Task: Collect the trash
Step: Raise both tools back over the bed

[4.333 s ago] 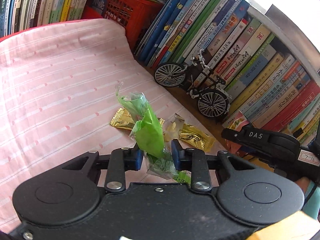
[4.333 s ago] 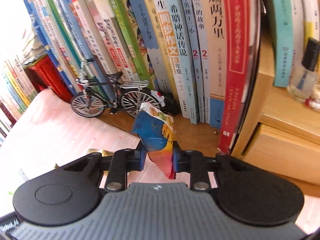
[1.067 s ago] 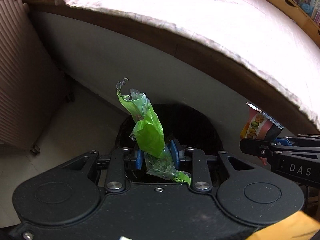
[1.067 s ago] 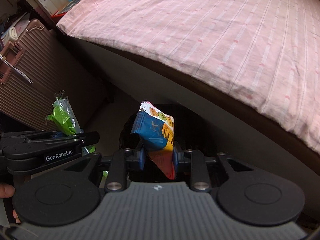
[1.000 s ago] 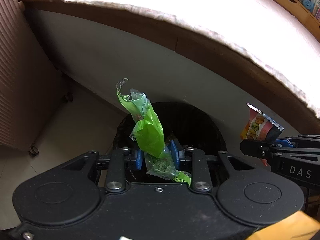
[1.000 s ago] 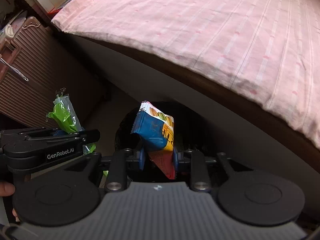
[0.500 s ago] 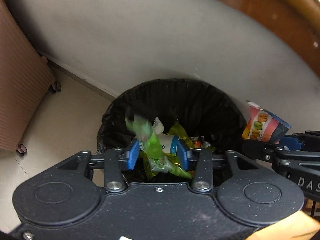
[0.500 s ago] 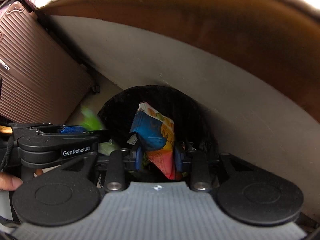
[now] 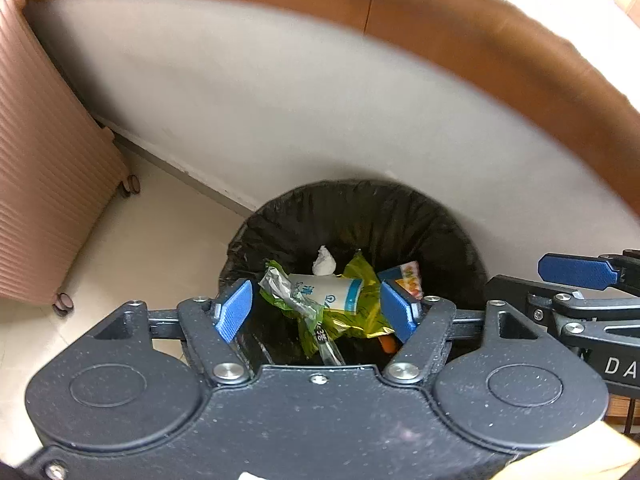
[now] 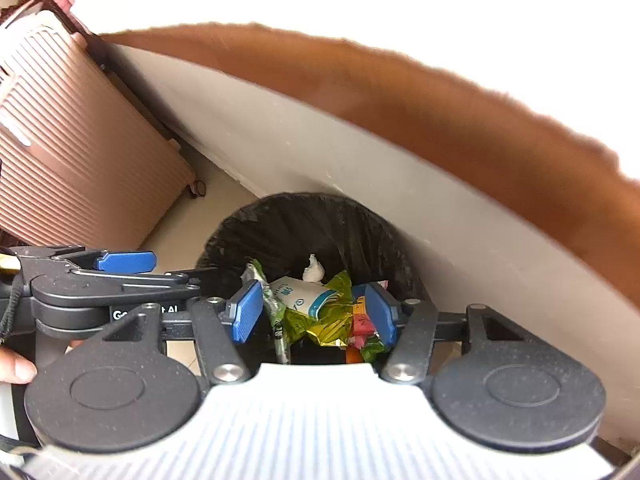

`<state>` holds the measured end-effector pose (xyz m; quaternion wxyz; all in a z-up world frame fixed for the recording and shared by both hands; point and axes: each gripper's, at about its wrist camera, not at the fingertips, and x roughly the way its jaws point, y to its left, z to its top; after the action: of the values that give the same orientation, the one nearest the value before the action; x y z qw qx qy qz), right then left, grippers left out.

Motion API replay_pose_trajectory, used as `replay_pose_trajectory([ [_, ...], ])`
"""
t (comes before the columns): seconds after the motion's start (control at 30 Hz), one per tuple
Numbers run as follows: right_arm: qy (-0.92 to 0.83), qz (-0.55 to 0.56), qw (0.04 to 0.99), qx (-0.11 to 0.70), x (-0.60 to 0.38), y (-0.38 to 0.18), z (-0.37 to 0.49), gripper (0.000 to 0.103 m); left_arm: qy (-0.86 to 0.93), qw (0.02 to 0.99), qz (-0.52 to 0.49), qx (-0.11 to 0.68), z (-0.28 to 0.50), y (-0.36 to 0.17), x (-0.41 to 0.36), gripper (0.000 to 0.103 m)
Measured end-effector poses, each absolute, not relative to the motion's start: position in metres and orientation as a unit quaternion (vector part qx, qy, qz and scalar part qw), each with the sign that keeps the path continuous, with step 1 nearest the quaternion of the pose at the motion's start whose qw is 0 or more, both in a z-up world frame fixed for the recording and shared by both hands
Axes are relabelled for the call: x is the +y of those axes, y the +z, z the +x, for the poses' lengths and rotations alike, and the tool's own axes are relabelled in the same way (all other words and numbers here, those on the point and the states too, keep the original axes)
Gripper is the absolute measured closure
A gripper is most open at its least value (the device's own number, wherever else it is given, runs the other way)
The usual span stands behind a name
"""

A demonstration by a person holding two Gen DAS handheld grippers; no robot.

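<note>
Pale floor [image 9: 152, 248] under lined bin [image 9: 360, 208]

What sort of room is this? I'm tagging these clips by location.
Probably a bedroom or other home room: a ribbed rolling suitcase stands on the tiled floor, beside a black-lined trash bin of snack wrappers, set against a wood-trimmed base, likely a bed's.

Both hand-held grippers opened over bin [image 9: 440, 224]; green wrapper [image 9: 288, 292] and snack packet [image 9: 408, 276] dropped in.
</note>
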<state>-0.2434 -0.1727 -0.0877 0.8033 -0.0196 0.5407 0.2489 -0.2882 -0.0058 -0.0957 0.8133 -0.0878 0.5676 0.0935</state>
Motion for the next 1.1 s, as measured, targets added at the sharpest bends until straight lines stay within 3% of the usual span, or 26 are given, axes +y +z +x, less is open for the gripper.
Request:
replay_pose_trajectory([
  [0.47, 0.253, -0.024, 0.831, 0.495, -0.193, 0.089, -0.273, 0.026, 0.059, 0.866, -0.077, 0.491, -0.308, 0.104, -0.013, 0.012],
  [0.8, 0.198, 0.006, 0.889, 0.412, -0.223, 0.159, -0.270, 0.025, 0.037, 0.906, -0.082, 0.413, -0.282, 0.178, -0.007, 0.011],
  [1.1, 0.145, 0.029, 0.929, 0.341, -0.246, 0.208, -0.216, 0.023, 0.040, 0.926, -0.096, 0.363, -0.240, 0.218, -0.001, 0.010],
])
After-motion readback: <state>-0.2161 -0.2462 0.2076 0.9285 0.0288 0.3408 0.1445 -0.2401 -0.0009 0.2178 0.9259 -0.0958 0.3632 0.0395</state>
